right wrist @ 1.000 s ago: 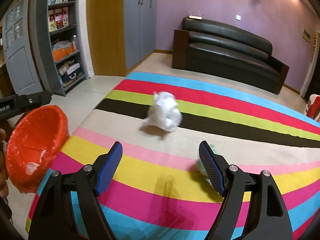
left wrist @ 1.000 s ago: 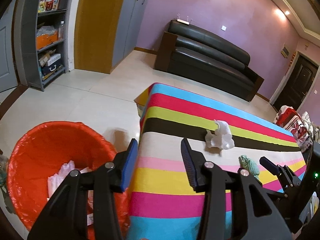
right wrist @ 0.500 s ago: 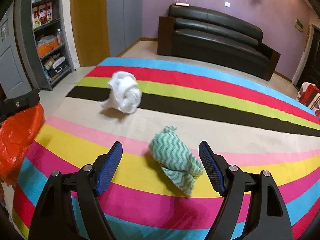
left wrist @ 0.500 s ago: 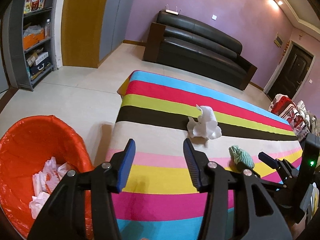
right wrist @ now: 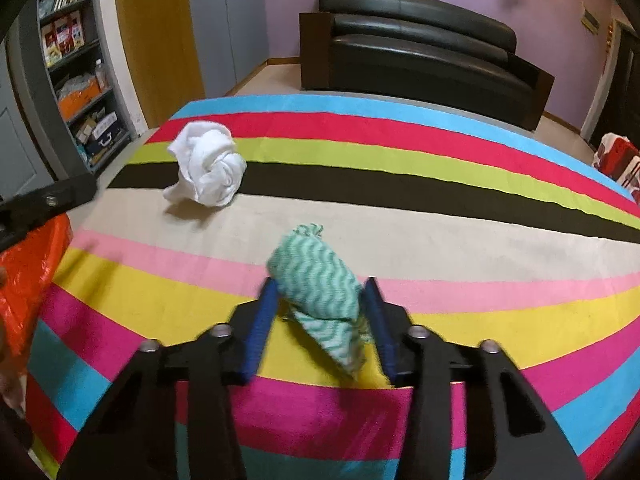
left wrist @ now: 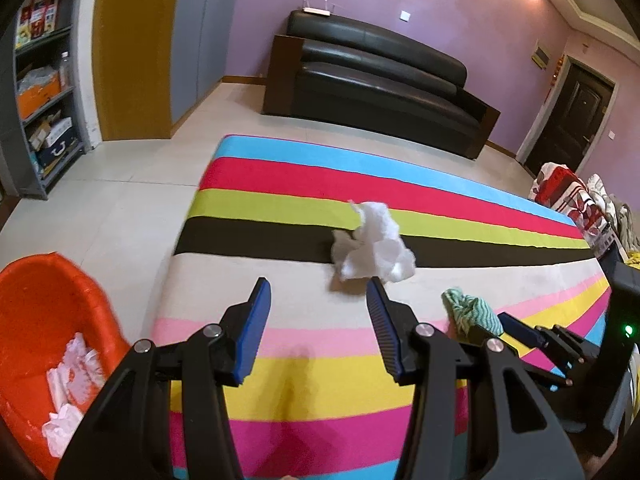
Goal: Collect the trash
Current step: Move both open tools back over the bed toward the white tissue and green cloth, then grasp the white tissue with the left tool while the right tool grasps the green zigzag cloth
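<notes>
The left claw [left wrist: 316,304] hung open at lower centre over the striped bench [left wrist: 280,184]. A crumpled white tissue [left wrist: 372,250] lay mid-frame, a green patterned cloth [left wrist: 470,310] right of it beside the right claw [left wrist: 520,330]. An orange-lined bin [left wrist: 44,304] sat lower left.

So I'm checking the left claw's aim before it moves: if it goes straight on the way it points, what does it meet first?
Probably the crumpled white tissue on the striped table, just right of the left claw line. Depth is unclear, so it may graze the tabletop first.
</notes>
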`<move>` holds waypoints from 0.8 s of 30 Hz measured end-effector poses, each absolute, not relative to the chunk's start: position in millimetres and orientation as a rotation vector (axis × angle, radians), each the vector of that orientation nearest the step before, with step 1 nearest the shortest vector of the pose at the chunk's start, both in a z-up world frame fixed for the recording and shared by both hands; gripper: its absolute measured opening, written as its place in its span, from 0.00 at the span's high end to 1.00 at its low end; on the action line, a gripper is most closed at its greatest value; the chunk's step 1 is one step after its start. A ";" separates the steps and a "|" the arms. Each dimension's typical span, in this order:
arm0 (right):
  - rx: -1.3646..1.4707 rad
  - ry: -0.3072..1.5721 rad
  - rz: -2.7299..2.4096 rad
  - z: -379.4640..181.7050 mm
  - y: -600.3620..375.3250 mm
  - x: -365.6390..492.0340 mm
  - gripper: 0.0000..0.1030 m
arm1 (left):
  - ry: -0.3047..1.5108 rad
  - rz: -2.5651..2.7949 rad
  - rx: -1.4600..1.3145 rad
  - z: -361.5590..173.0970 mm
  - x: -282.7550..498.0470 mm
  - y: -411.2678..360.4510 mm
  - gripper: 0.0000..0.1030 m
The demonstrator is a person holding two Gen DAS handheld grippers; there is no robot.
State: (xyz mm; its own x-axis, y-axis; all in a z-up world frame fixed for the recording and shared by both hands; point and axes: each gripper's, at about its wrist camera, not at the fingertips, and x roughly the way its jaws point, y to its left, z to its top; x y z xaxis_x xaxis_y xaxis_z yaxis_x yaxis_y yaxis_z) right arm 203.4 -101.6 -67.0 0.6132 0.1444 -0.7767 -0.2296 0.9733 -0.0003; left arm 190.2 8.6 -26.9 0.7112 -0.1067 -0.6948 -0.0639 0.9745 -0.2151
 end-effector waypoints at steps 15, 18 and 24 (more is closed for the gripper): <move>-0.038 0.829 0.148 -47.9 -125.3 203.3 0.68 | 0.849 -0.085 -0.217 -47.3 259.0 -39.9 0.53; -0.027 0.820 0.139 -44.9 -129.1 203.9 0.68 | 0.878 -0.073 -0.197 -55.2 269.9 -43.3 0.61; -0.018 0.807 0.128 -41.1 -131.9 202.3 0.68 | 0.907 -0.046 -0.159 -64.4 275.5 -39.4 0.87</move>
